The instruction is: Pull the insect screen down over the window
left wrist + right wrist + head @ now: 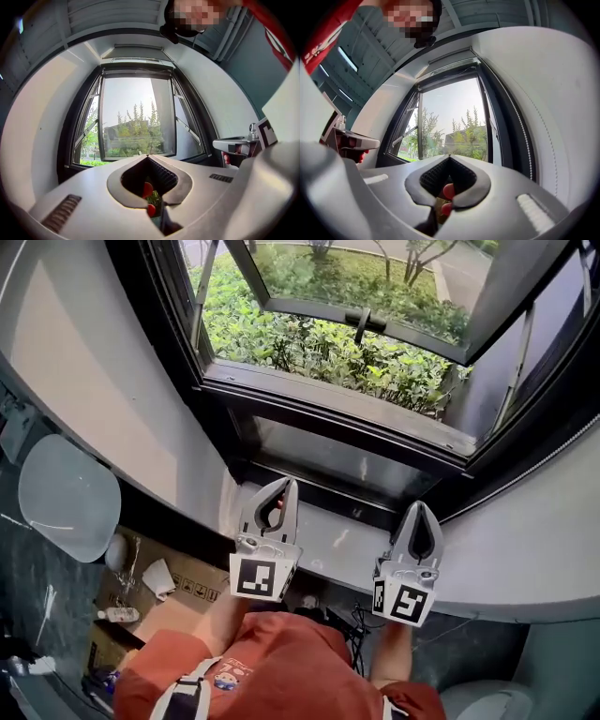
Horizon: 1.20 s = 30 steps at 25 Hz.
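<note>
The window has a dark frame, and its glass sash is swung outward over green shrubs. Seen from the left gripper view, the opening is uncovered, and a pale housing bar runs across its top. No screen shows over the opening. My left gripper hangs over the sill with its jaws shut and nothing between them. To its right my right gripper is likewise shut and empty. Both tips point at the window, short of the frame.
A white sill runs below the frame, with pale walls on both sides. A bead chain hangs along the right wall. Down left are a cardboard box and a round pale object. The sash carries a dark handle.
</note>
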Each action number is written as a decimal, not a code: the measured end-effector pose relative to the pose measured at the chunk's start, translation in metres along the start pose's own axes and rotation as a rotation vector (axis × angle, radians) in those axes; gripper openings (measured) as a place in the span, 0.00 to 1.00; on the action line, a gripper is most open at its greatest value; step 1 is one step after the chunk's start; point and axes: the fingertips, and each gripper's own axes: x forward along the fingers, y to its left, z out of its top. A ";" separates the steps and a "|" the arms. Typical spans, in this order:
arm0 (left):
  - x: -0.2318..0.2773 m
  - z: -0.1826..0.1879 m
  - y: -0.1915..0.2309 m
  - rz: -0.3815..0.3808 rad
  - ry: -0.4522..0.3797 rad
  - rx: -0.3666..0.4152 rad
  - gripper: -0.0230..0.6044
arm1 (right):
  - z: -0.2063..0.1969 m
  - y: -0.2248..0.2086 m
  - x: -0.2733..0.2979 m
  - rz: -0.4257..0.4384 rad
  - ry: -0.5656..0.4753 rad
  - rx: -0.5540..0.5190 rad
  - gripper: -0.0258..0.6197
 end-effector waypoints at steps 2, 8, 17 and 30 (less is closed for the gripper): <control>0.009 -0.001 0.003 -0.011 -0.003 -0.002 0.04 | 0.001 0.000 0.007 -0.005 -0.002 -0.012 0.05; 0.032 0.002 0.018 -0.039 -0.033 -0.017 0.04 | 0.012 0.003 0.026 -0.031 -0.021 -0.061 0.05; 0.050 0.004 0.041 -0.045 -0.053 -0.028 0.04 | 0.017 0.014 0.050 -0.039 -0.037 -0.090 0.05; 0.074 0.034 0.069 -0.044 -0.133 0.006 0.04 | 0.057 0.018 0.084 -0.033 -0.131 -0.174 0.05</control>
